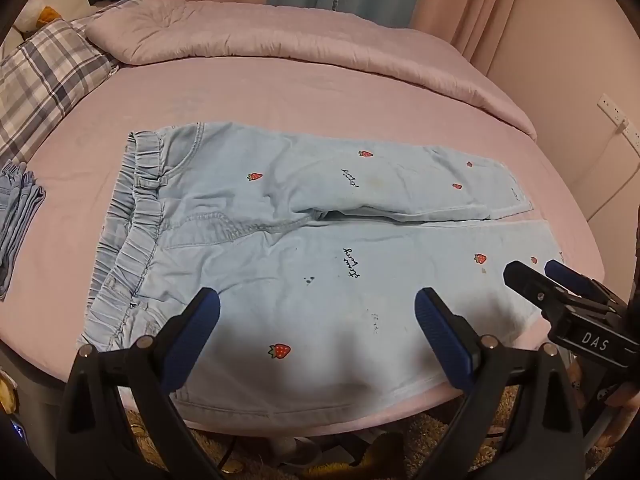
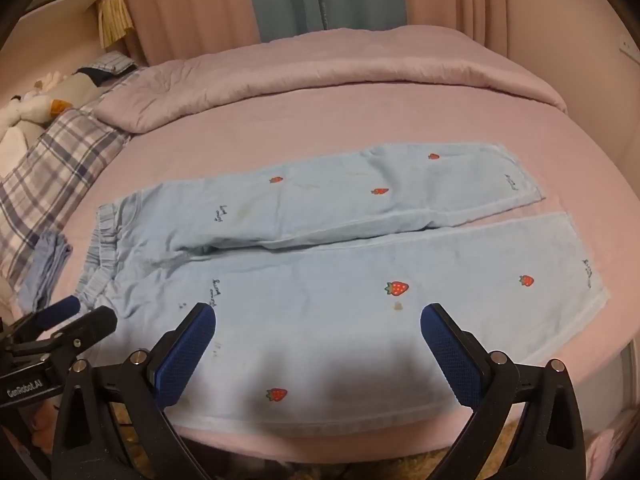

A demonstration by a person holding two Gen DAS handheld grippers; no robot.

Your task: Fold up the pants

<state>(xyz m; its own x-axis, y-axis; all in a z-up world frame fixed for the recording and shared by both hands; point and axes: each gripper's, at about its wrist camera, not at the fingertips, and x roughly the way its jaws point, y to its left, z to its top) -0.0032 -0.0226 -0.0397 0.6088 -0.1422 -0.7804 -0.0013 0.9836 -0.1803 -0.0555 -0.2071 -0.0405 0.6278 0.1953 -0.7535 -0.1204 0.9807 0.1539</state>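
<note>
I see the bed (image 1: 304,92) filling both views, its pink sheet bare around the work; a quilt (image 1: 280,40) is bunched toward 12 o'clock, a plaid pillow (image 1: 44,76) at 10; the pants (image 1: 320,240) lie flat mid-bed, waistband at 9, both legs running to 3, the near leg along the bed's edge at 6; a folded blue cloth (image 1: 16,216) sits at 9, apart from them; my left gripper (image 1: 318,308) and right gripper (image 2: 318,314) hover over the near leg, jaws spread, holding nothing.

"DAS" on right tongs (image 1: 536,276), "GenRobot.AI" on left tongs (image 2: 86,314)
</note>
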